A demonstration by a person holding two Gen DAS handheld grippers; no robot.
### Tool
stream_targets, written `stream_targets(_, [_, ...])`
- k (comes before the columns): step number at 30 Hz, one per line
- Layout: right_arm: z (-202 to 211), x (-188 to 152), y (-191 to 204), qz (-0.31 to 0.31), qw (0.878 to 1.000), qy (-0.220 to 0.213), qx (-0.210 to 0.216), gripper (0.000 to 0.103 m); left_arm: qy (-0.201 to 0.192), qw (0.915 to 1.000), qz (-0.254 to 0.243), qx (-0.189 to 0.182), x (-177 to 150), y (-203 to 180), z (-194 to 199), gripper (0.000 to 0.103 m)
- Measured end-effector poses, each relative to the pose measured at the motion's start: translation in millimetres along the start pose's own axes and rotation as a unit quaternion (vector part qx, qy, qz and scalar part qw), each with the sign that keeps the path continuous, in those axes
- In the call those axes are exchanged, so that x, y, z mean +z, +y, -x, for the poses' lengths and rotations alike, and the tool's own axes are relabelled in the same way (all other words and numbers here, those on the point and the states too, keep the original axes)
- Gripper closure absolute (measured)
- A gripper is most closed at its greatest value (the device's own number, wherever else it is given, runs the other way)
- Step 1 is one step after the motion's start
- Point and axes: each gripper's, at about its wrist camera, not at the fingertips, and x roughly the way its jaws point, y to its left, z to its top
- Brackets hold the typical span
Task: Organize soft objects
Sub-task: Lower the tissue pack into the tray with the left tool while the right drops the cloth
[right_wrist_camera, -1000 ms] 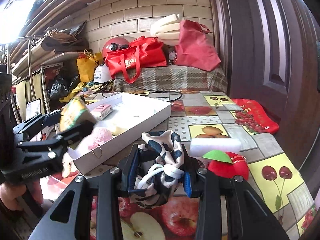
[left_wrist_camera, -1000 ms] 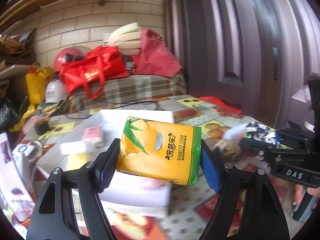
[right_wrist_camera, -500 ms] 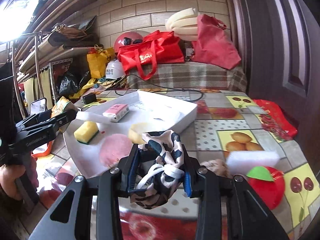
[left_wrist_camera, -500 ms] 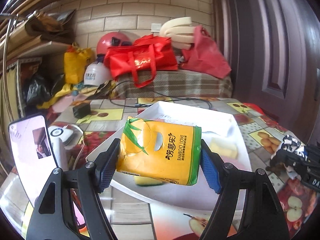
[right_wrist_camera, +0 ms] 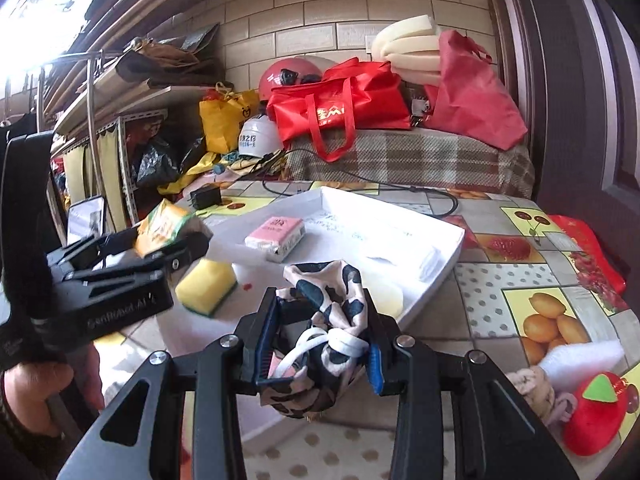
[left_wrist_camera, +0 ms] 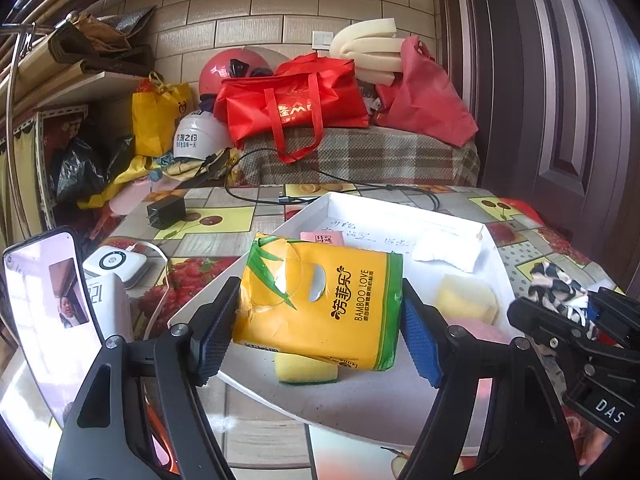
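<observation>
We've got the left gripper (left_wrist_camera: 320,336) clamped wide on a yellow tissue pack (left_wrist_camera: 320,304), hanging over the near-left rim of the white tray (left_wrist_camera: 360,404), yellow sponge (left_wrist_camera: 306,370) right under it. Right gripper (right_wrist_camera: 320,356) pinches a cow-print cloth (right_wrist_camera: 324,312), jaws narrow, just short of the tray's near edge. Inside: pink tissue pack (right_wrist_camera: 276,232), pale round sponge (left_wrist_camera: 466,298), white foam pc (left_wrist_camera: 446,250); mid-tray floor is bare. Rt of the tray, on the tablecloth: red plush apple (right_wrist_camera: 596,412). Far end: black cable (left_wrist_camera: 320,196) by the rim.
</observation>
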Motion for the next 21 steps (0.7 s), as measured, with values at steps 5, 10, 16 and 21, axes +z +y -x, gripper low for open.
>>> stream_targets(5, [-9, 5, 0, -0.012, 1.0, -0.004, -0.004, 0.066, 0.003, 1.0, 0.0, 0.004, 3, -1, -5, 0.027])
stream_targets(10, [-26, 12, -6, -0.027, 1.0, -0.003, -0.005, 0.066, 0.011, 0.9997, -0.005, 0.019, 8, -6, -20, 0.027])
stream_targets(16, [-53, 22, -14, -0.037, 0.999, 0.011, -0.017, 0.066, 0.017, 0.9988, -0.03, 0.034, 18, -19, -47, 0.027])
stream_targets(21, [-72, 28, -19, -0.048, 0.998, 0.025, -0.03, 0.065, 0.039, 0.9983, -0.022, 0.038, 19, -14, -58, 0.027])
